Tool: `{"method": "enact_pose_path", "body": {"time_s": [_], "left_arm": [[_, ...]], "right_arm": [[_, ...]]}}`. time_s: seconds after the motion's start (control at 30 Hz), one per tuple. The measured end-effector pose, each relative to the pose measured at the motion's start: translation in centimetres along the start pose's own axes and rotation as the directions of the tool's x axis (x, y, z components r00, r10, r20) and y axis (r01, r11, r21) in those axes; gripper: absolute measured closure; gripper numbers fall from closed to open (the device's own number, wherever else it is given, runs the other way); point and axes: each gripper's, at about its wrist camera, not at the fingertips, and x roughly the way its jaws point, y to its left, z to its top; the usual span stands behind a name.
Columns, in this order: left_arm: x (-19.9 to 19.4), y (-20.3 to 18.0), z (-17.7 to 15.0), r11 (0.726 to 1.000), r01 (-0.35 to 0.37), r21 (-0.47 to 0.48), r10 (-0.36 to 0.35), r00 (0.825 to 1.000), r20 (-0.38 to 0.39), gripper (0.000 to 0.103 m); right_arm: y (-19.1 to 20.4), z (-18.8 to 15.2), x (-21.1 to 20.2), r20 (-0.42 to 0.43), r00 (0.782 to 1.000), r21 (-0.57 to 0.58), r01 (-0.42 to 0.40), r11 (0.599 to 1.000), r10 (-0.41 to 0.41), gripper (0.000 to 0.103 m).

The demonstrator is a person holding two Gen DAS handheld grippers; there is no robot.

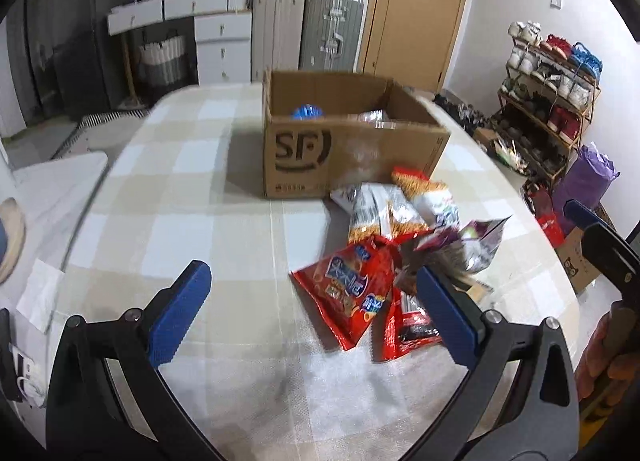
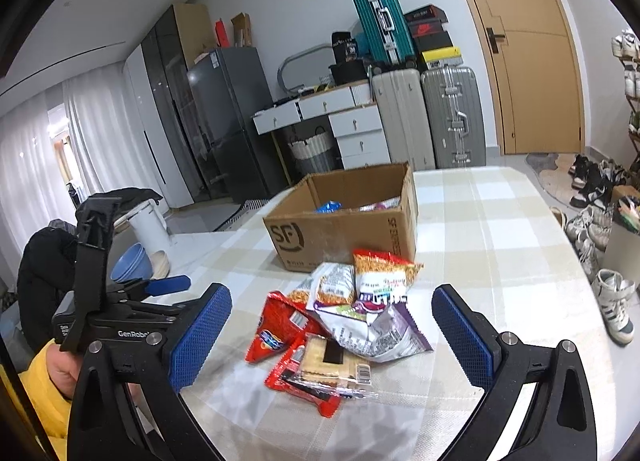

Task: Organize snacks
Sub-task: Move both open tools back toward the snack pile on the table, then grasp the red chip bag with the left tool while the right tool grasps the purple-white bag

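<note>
An open cardboard box [image 1: 352,149] [image 2: 344,229] marked SF stands on the checked tablecloth with a blue packet [image 1: 306,113] and a clear wrapper inside. In front of it lies a pile of snack bags: a red chip bag [image 1: 348,289] [image 2: 280,329], orange-white bags [image 1: 424,197] [image 2: 380,277], a purple-silver bag [image 2: 380,329] and a clear cracker pack [image 2: 332,365]. My left gripper [image 1: 308,313] is open, low over the table, its right finger beside the red bag. My right gripper [image 2: 332,333] is open, above the pile with nothing held.
The table [image 2: 500,245] is oval with its edge close at left and right. Suitcases [image 2: 424,117], white drawers [image 2: 352,125] and a wooden door [image 2: 532,61] stand behind. A shoe rack [image 1: 548,101] and shoes on the floor are at the right. A hand in a yellow sleeve [image 2: 44,385] holds the left gripper.
</note>
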Motion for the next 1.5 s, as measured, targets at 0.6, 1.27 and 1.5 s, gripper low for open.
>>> {"method": "enact_pose_path", "body": {"time_s": [0.6, 1.27, 1.5], "left_arm": [[13.0, 0.0, 0.4, 0.991, 0.131, -0.030, -0.135, 0.970, -0.202, 0.011], [14.5, -0.3, 3.0, 0.966, 0.259, -0.010, -0.258, 0.956, -0.139, 0.066], [12.1, 1.4, 1.2, 0.961, 0.273, -0.039, -0.276, 0.954, -0.117, 0.066]], "right_arm": [[-4.9, -2.0, 6.7, -0.135, 0.991, 0.120, -0.010, 0.993, 0.026, 0.001], [-5.3, -2.2, 8.2, -0.173, 0.985, 0.127, -0.002, 0.992, 0.024, 0.001], [-4.9, -2.2, 7.9, -0.171, 0.985, 0.124, -0.001, 0.992, 0.023, 0.001]]}}
